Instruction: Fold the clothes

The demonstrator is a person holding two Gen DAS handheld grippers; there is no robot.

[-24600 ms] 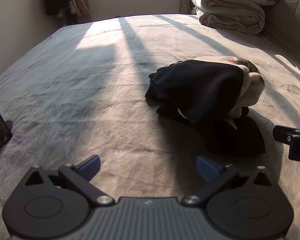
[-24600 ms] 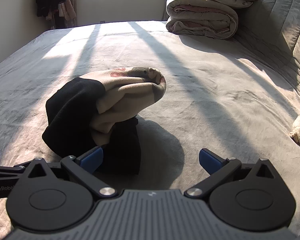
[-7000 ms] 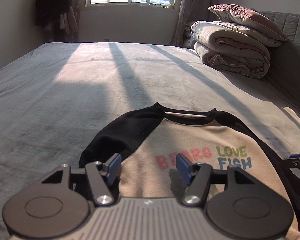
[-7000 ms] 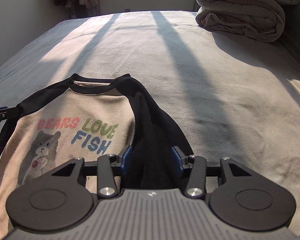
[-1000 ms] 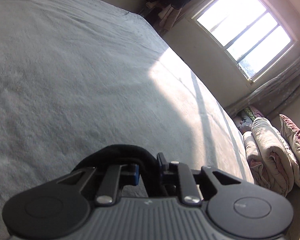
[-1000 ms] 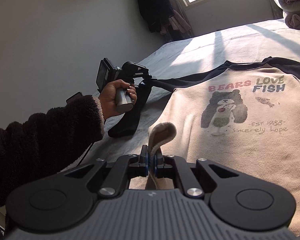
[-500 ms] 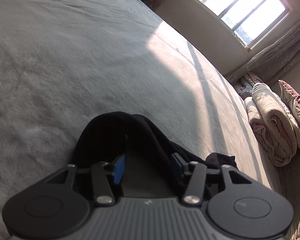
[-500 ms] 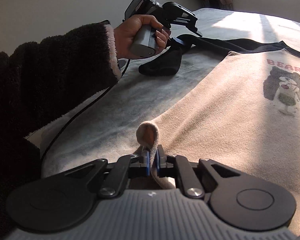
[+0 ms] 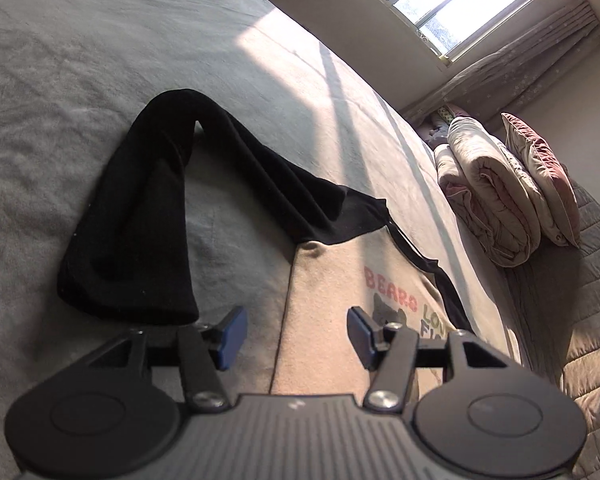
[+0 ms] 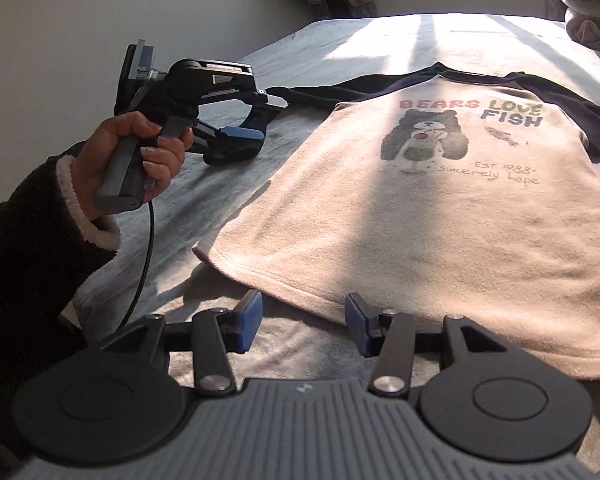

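Observation:
A beige sweatshirt [image 10: 440,208] with black sleeves and a bear print lies flat, face up, on the grey bed. Its black left sleeve [image 9: 148,216] lies bent back on itself beside the body. My left gripper [image 9: 294,336] is open and empty, just above the sweatshirt's side edge near the sleeve cuff; it also shows in the right wrist view [image 10: 256,120]. My right gripper [image 10: 302,324] is open and empty, at the sweatshirt's bottom hem near its left corner. The right sleeve [image 10: 572,100] lies along the far side.
The grey bed cover [image 9: 100,60] spreads wide to the left and toward the window. A rolled quilt [image 9: 492,196] and a pillow [image 9: 544,176] are stacked at the headboard. A person's hand [image 10: 136,160] and dark sleeve hold the left gripper.
Both grippers have opened. The left one let go of the black sleeve, which now lies on the bed. The right one let go of the hem corner, which now lies flat.

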